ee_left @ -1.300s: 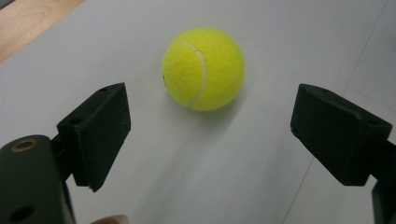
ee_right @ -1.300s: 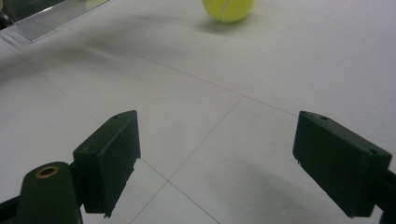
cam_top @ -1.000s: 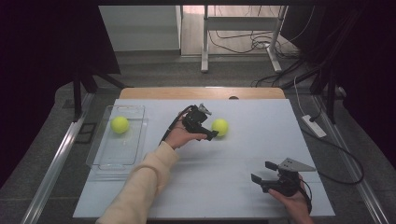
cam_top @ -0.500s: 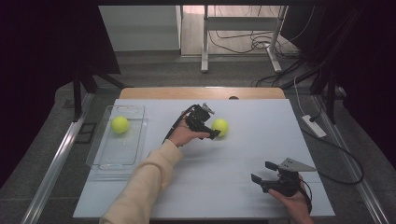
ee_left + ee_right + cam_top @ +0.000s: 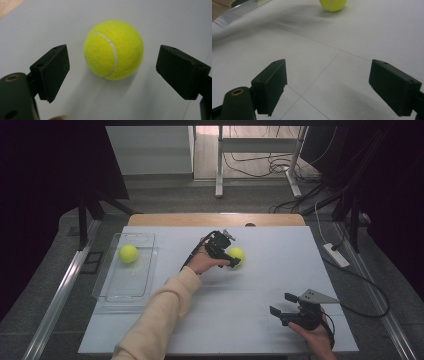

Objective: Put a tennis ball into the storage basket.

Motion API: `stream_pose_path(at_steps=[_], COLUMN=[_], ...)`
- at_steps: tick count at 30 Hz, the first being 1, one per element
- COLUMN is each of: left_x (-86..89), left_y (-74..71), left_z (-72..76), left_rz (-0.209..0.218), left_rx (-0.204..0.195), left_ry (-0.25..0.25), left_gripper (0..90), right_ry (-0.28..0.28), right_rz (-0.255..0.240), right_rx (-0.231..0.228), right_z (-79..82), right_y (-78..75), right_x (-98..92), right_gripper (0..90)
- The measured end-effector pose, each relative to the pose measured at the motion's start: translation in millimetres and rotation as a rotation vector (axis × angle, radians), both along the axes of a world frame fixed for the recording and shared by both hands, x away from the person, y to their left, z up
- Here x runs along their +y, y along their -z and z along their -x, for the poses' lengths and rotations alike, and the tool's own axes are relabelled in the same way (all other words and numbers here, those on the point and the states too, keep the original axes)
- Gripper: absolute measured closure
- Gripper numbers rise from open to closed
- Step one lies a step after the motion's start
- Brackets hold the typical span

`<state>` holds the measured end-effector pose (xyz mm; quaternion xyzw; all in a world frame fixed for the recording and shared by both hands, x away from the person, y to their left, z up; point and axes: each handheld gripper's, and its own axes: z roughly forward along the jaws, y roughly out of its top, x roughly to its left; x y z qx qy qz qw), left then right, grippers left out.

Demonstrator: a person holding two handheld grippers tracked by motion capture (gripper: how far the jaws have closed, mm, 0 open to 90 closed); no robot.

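A yellow tennis ball (image 5: 236, 254) (image 5: 113, 49) lies on the white table near its middle. My left gripper (image 5: 231, 261) (image 5: 112, 72) is right beside it, jaws open and reaching around the ball without touching it. A second tennis ball (image 5: 128, 253) rests in a clear plastic tray (image 5: 112, 290) at the table's left. My right gripper (image 5: 282, 304) (image 5: 328, 87) stays low at the front right, open with nothing between its jaws; the middle ball (image 5: 333, 4) shows far off at the top of its view.
A white power strip (image 5: 335, 255) with a cable lies at the table's right edge. A wooden strip (image 5: 215, 219) runs along the far edge. Table legs and loose cables stand on the floor beyond. The tray's rim (image 5: 242, 10) shows in the right gripper view.
My left gripper has slid a little toward the middle ball and lower, bringing its jaws around it. The right gripper has kept still.
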<state>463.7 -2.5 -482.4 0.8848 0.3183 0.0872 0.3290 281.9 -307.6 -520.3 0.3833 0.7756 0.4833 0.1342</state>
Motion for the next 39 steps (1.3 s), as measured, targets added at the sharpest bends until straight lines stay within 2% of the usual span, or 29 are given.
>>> stream_pose_path(at_steps=[11, 21, 23, 26, 28, 37, 39], left_x=[-13.2, -18.6, -20.0, -21.7, -23.1, -20.1, -19.3], left_y=[4.7, 11.2, 12.2, 14.0, 14.9, 12.6, 11.1], left_z=[-6.8, -12.6, -12.7, -12.8, -12.2, -12.2, -11.9], left_rz=[-0.016, -0.028, -0.039, -0.031, -0.036, -0.043, -0.032], left_rx=[0.008, 0.027, 0.034, 0.040, 0.029, 0.036, 0.035], left_ry=[0.009, -0.008, -0.011, -0.005, -0.008, 0.002, 0.002], left_gripper=[12.9, 13.7, 15.0, 18.7, 25.5, 27.3, 27.4], right_ry=[0.002, 0.003, 0.003, 0.006, 0.005, 0.007, 0.007], right_rz=[-0.005, -0.005, -0.005, -0.006, -0.006, -0.004, -0.004], right_rx=[0.000, 0.001, 0.001, 0.004, 0.002, 0.002, 0.002], right_z=[-0.4, -0.8, -0.9, -0.8, -0.7, -0.6, -0.6], right_y=[0.0, 0.3, 0.3, 0.3, 0.2, 0.2, 0.1], right_x=[-0.9, -1.2, -1.3, -1.5, -1.6, -2.3, -2.3], right_gripper=[15.0, 15.1, 15.0, 15.1, 15.1, 15.1, 15.1])
